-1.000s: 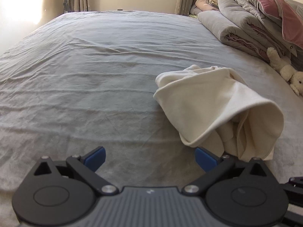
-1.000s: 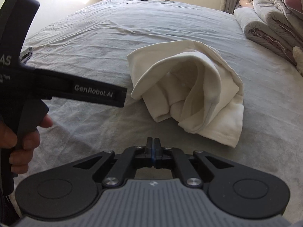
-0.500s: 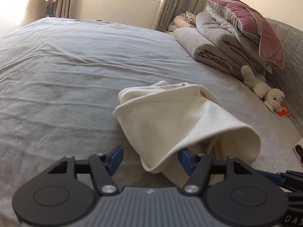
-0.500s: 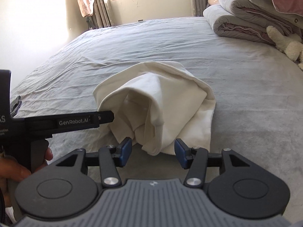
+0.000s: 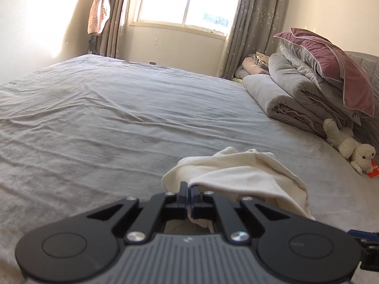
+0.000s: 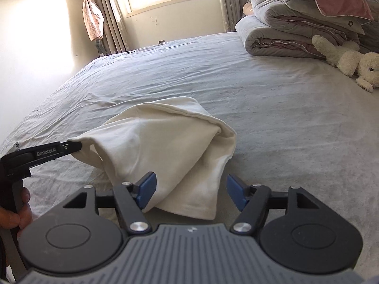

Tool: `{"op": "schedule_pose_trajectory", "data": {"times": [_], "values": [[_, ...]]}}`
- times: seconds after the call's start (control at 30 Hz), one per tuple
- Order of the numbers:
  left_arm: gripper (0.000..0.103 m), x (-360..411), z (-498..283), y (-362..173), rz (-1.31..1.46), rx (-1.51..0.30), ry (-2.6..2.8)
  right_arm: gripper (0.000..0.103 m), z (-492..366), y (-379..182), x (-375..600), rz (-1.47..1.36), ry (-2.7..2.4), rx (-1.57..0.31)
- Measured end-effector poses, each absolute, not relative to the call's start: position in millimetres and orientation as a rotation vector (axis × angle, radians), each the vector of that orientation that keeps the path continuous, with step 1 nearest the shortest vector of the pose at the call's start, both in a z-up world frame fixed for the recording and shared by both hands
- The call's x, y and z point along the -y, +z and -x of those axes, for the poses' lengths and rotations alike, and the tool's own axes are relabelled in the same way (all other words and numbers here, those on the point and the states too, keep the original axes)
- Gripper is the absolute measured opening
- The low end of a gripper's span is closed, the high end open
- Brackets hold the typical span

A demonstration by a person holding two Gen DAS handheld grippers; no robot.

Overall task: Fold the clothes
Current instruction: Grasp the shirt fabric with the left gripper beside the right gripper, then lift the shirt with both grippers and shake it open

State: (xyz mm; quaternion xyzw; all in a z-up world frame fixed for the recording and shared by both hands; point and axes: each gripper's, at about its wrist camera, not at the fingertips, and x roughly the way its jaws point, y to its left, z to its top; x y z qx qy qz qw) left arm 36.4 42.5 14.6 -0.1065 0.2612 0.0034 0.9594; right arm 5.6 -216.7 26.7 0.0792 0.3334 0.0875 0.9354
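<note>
A cream garment lies bunched on the grey bed sheet. My left gripper is shut on an edge of the cream garment, and that edge is lifted off the sheet. In the right wrist view the left gripper pinches the cloth's left corner. My right gripper sits at the garment's near hem with its jaws opening. The hem lies between the blue pads, which do not press on it.
Rolled grey quilts and a pink pillow are stacked at the right, with a white plush toy beside them. A window with curtains is behind the bed. A person's hand holds the left gripper's handle.
The left gripper closed from wide open onto the garment's edge and raised it. The right gripper went from shut to open and moved up to the near hem.
</note>
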Motion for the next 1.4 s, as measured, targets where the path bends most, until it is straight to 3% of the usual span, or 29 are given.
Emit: {"op": "schedule_pose_trajectory", "data": {"times": [0.43, 0.8, 0.87, 0.9, 0.93, 1.03, 1.17, 1.23, 1.4], "values": [[0.001, -83, -29, 32, 0.295, -0.5, -0.025, 0.07, -19, 21, 199, -0.206, 0.224, -0.71], [0.002, -73, -16, 44, 0.277, -0.43, -0.274, 0.07, -8, 45, 138, -0.207, 0.5, -0.557], [0.002, -71, -15, 43, 0.253, -0.436, -0.276, 0.061, -10, 43, 130, -0.161, 0.451, -0.545], [0.003, -71, -16, 42, 0.245, -0.444, -0.273, 0.036, -11, 41, 129, -0.153, 0.436, -0.541], [0.006, -70, -16, 41, 0.238, -0.453, -0.27, 0.017, -15, 40, 133, -0.184, 0.428, -0.549], [0.018, -69, -19, 38, 0.226, -0.482, -0.272, 0.008, -25, 39, 146, -0.272, 0.4, -0.558], [0.053, -64, -19, 34, 0.2, -0.501, -0.27, 0.006, -23, 46, 162, -0.311, 0.346, -0.507], [0.062, -59, -21, 31, 0.177, -0.522, -0.28, 0.005, -23, 51, 171, -0.333, 0.323, -0.489], [0.063, -48, -29, 18, 0.131, -0.581, -0.267, 0.004, -20, 53, 203, -0.369, 0.251, -0.473]]}}
